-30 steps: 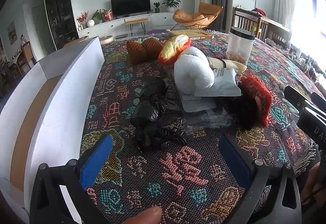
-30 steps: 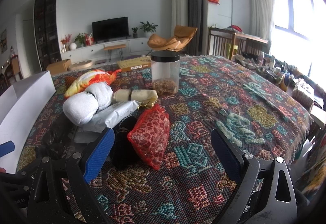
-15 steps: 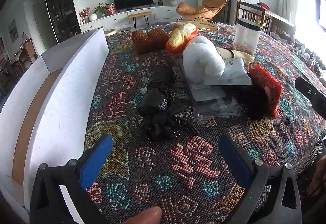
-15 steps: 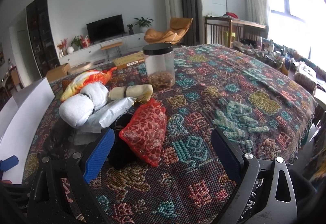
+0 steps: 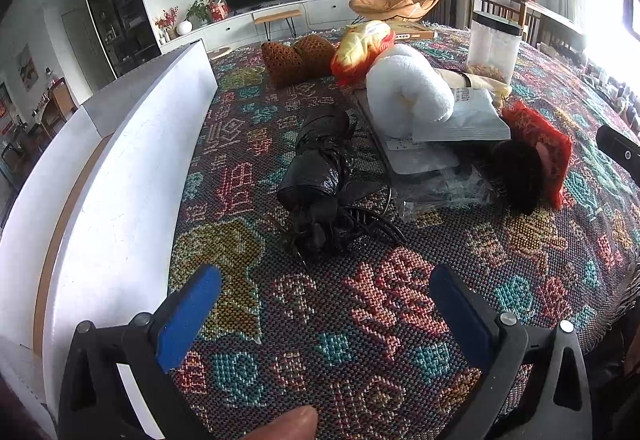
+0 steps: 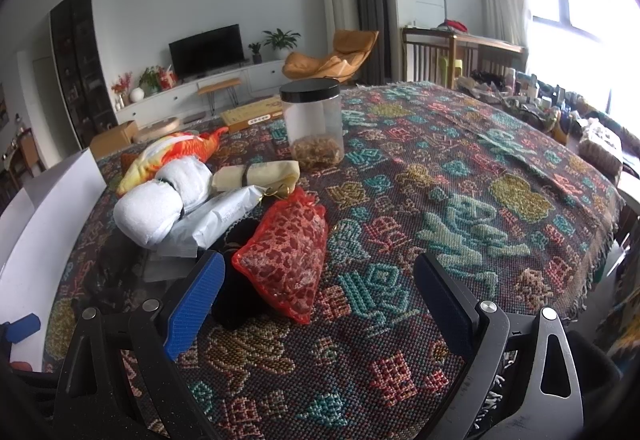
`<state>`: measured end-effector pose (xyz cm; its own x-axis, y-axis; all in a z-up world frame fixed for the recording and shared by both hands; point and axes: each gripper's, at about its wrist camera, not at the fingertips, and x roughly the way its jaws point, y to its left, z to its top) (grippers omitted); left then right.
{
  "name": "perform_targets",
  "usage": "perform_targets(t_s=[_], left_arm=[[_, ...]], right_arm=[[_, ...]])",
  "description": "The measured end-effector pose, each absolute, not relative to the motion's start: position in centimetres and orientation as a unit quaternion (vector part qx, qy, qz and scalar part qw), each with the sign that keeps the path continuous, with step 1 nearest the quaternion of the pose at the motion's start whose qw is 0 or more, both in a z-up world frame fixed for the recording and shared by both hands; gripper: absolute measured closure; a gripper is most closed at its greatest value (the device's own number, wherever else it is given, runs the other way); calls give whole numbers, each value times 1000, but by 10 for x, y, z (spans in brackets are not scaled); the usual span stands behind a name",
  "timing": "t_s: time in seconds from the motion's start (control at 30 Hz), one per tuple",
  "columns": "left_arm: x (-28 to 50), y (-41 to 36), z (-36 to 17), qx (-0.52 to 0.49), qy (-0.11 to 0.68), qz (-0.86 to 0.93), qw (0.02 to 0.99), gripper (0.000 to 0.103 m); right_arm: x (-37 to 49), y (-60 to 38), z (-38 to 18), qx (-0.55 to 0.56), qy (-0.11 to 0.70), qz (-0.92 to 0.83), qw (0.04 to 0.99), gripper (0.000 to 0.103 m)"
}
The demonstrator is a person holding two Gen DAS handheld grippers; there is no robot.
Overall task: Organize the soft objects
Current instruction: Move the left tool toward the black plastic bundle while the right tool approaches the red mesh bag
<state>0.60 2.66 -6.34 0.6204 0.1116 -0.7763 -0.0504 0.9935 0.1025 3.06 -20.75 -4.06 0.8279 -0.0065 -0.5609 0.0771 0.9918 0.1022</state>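
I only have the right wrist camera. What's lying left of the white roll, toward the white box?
Observer: A crumpled black plastic bag lies between the white roll and the white box, apart from the box.
Operator: Is the left gripper on it?
Observer: No. The left gripper is open over the tablecloth, short of the bag.
Operator: Anything beside the fish plush?
Observer: Two brown knitted pieces sit on the fish plush's box side.
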Motion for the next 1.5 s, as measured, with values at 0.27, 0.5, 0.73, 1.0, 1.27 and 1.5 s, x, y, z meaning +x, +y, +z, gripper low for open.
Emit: perform_targets(t_s=[0.27,0.5,0.73,1.0,1.27,1.5], left_arm=[[13,33,-82,28,467,48,882,0],[24,43,-103,-5,498,34,867,0],[31,51,-106,-11,501,18,865,0],[32,50,-106,-16,495,22,869,0],[32,48,-107,-19,477,28,878,0],[27,48,-107,-20,479,28,877,0]], right_arm=[[41,-222,-52,109,327,0,939,6],[64,-224,-73,136,403,38,904,6],[120,-230,-88,70,430,-68,897,7],[96,-261,-88,183,407,-33,894,7],[97,-226,-102,127,460,-38,878,7],[102,-226,-107,130,466,-34,875,6]])
